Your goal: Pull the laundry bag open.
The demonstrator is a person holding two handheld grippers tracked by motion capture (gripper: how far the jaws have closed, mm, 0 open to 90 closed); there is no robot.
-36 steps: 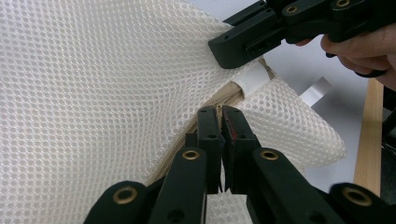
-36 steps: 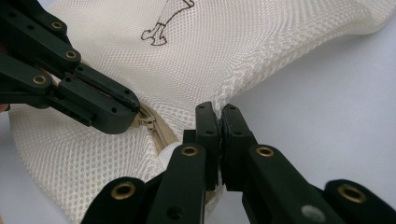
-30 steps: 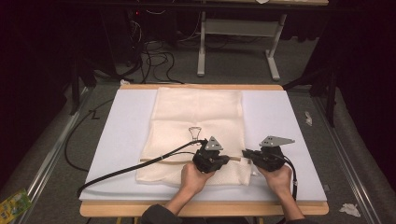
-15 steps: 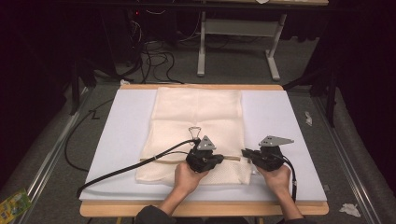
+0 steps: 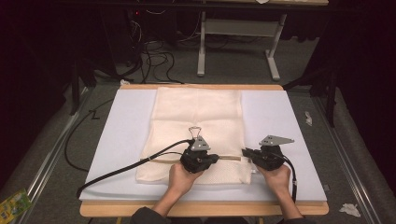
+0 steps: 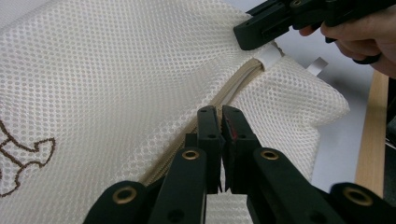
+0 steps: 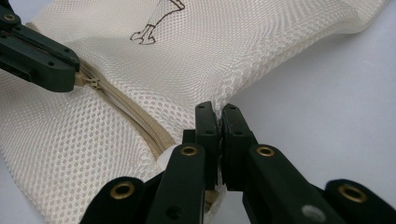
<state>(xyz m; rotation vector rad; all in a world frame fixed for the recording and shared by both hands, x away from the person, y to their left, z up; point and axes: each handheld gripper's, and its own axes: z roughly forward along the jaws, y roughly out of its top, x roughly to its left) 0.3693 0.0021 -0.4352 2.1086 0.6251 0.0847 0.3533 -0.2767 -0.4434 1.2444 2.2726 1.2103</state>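
Observation:
A cream mesh bag (image 5: pixel 198 116) with a brown hanger drawing (image 5: pixel 194 132) lies flat on the pale mat (image 5: pixel 121 135). A tan zipper (image 5: pixel 231 158) runs across its near end. My left gripper (image 5: pixel 215 158) is shut over the zip line (image 6: pixel 220 114), its tips at the zipper slider (image 7: pixel 91 83). My right gripper (image 5: pixel 245 152) is shut on the bag's edge (image 7: pixel 218 112) at the zip's right end, beside a white tab (image 6: pixel 270 57). The two grippers point at each other, a short stretch of zipper (image 7: pixel 135 119) between them.
The mat covers a wooden table (image 5: pixel 205 209) whose front edge is close to the hands. A black cable (image 5: pixel 121 170) trails left from the left gripper across the mat. Behind the table stand a metal frame (image 5: pixel 238 28) and floor cables (image 5: pixel 154 51).
My left gripper has slid a little to the left along the zipper, away from the right gripper. The right gripper has stayed in place.

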